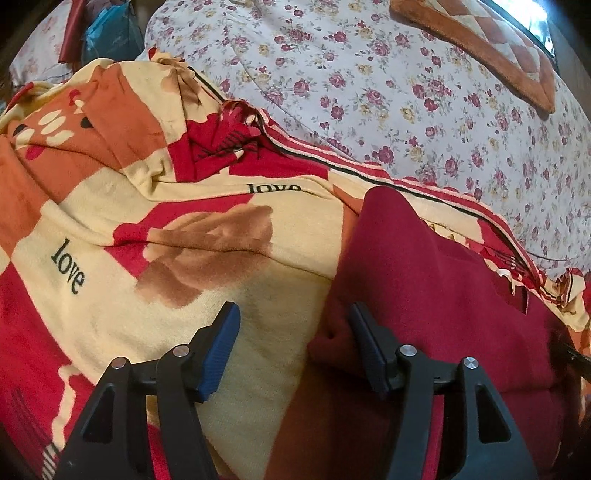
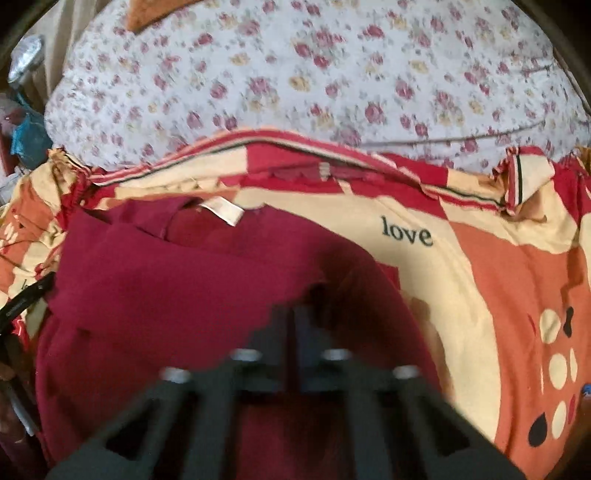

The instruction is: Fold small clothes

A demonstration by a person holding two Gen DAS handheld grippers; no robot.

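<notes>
A dark red garment [image 1: 424,280] lies on a red, orange and cream "love" blanket [image 1: 110,229]. In the left wrist view my left gripper [image 1: 293,314] is open, its right finger at the garment's left edge and its left finger over the blanket. In the right wrist view the same garment [image 2: 184,280] shows its collar and a white label [image 2: 225,210] at the far side. My right gripper [image 2: 295,314] is blurred, with its jaws close together and red cloth pinched between them.
A white sheet with small roses [image 1: 406,92] covers the bed beyond the blanket [image 2: 498,277]. An orange patchwork cushion [image 1: 491,48] lies at the far right. A blue bag [image 1: 110,33] and clutter sit at the far left.
</notes>
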